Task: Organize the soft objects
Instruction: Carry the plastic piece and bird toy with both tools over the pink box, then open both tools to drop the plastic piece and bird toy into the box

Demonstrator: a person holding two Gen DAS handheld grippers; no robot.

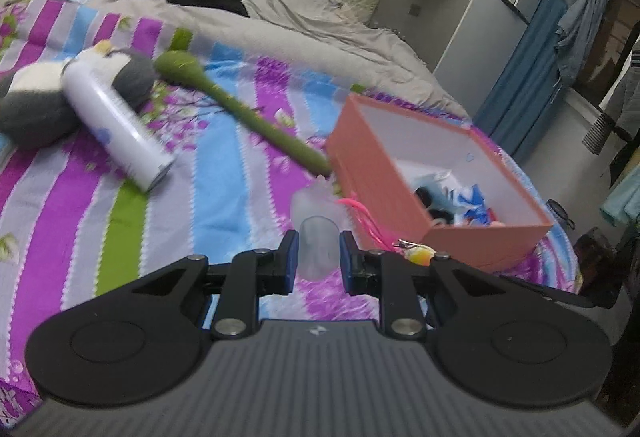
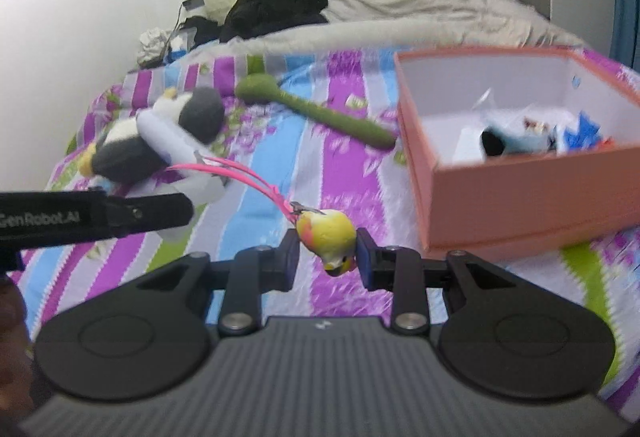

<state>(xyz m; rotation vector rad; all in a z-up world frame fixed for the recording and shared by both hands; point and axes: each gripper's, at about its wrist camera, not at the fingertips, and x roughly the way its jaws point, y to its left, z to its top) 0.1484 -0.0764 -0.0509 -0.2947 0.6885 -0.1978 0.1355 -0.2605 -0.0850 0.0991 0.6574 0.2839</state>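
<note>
Bird (image 2: 329, 237), a small yellow soft toy with an orange cheek, sits pinched between the pads of the right claw (image 2: 327, 257), held up over the striped bed (image 2: 344, 173). Pink cords (image 2: 256, 181) run from its top to a frosted, translucent soft piece (image 1: 318, 249) that the left claw (image 1: 319, 257) is pinching, so the two claws carry one linked item between them. The box (image 2: 520, 197) stands just to the right on the bed, open, with a few small toys already in it. To finish this step well, I would move both claws together so the cords neither tauten nor snag on the box rim, bring both ends over the opening, then let go low inside. A plush penguin (image 2: 160, 133), a white can (image 1: 116, 125) and a green stick toy (image 2: 316, 113) lie further off on the bed.
</note>
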